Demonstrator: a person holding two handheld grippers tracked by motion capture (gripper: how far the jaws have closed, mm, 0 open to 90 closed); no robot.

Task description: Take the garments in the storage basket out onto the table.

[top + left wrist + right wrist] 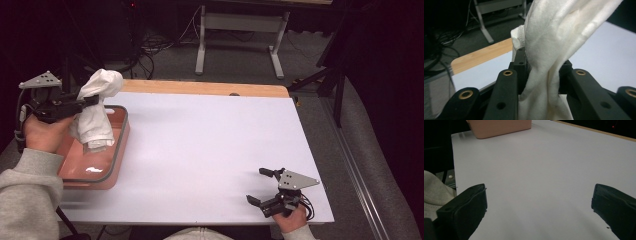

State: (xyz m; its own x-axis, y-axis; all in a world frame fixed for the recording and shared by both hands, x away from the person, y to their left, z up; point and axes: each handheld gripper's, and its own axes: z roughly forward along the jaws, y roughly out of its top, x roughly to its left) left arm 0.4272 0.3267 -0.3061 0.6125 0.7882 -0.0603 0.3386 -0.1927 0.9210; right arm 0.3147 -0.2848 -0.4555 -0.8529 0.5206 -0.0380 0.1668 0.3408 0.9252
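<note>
- The left gripper (pixel 92 100) is up in the air over the pink tray (pixel 121 132), at the left side of the counter (pixel 210 150).
- Its jaws are pinched tight on a white cloth (pixel 97 112).
- The cloth hangs down into the tray and bunches up above the jaws.
- The right gripper (pixel 262 186) sits low by the near right corner, jaws wide, holding nothing.

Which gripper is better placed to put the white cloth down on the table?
Probably the left gripper: it already holds the white cloth over the pink tray. The right gripper rests open at the table's near edge.
</note>
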